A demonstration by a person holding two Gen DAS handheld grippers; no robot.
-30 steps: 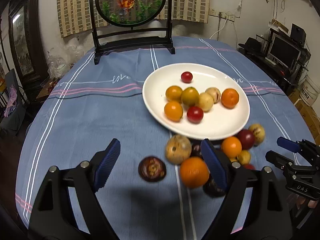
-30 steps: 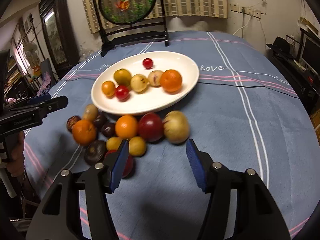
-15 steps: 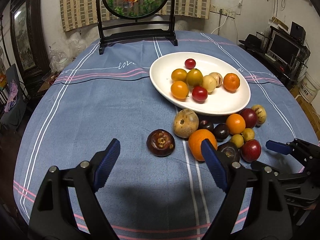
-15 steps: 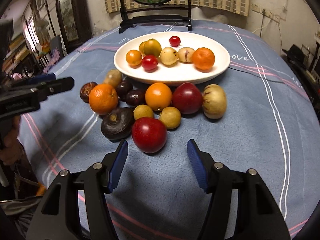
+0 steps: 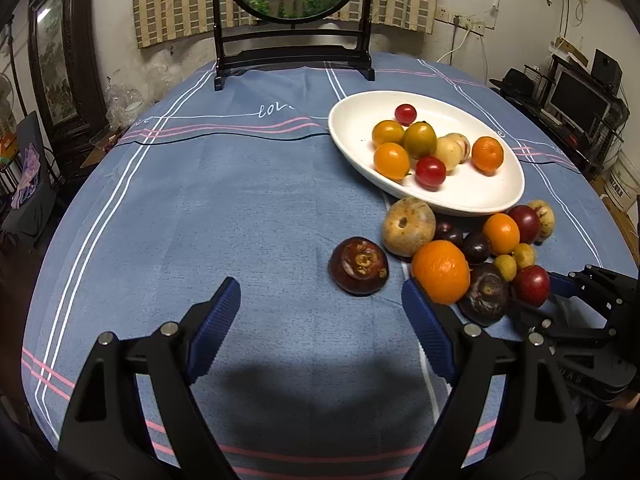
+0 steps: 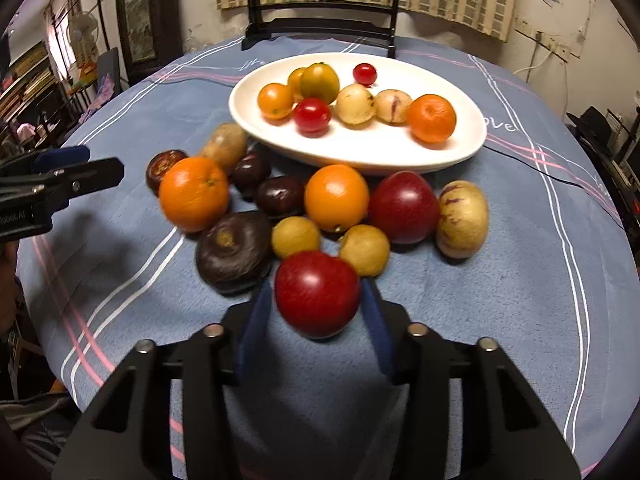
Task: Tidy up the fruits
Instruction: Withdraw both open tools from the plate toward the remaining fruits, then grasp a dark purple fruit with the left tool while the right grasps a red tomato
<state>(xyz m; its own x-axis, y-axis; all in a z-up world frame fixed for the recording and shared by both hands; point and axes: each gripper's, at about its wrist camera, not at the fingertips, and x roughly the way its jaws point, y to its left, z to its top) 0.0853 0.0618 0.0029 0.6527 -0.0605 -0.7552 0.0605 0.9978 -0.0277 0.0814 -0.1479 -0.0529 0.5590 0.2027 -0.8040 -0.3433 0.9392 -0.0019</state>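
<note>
A white oval plate holds several small fruits: oranges, cherry tomatoes, pale melons. A cluster of loose fruits lies on the blue cloth in front of it. My right gripper is closing its jaws on a red fruit at the near edge of the cluster, and both blue pads touch its sides. My left gripper hangs open over bare cloth, short of a dark mangosteen and a large orange by its right finger.
A black stand with a round goldfish screen sits at the table's far edge. A second dark mangosteen lies just left of the red fruit. Bare cloth stretches left of the plate. A desk with a monitor stands right of the table.
The right gripper moved forward and down to the red fruit and narrowed its jaws around it. The left gripper drifted left; the fruits now sit further right in its view. Its jaws stayed wide.
</note>
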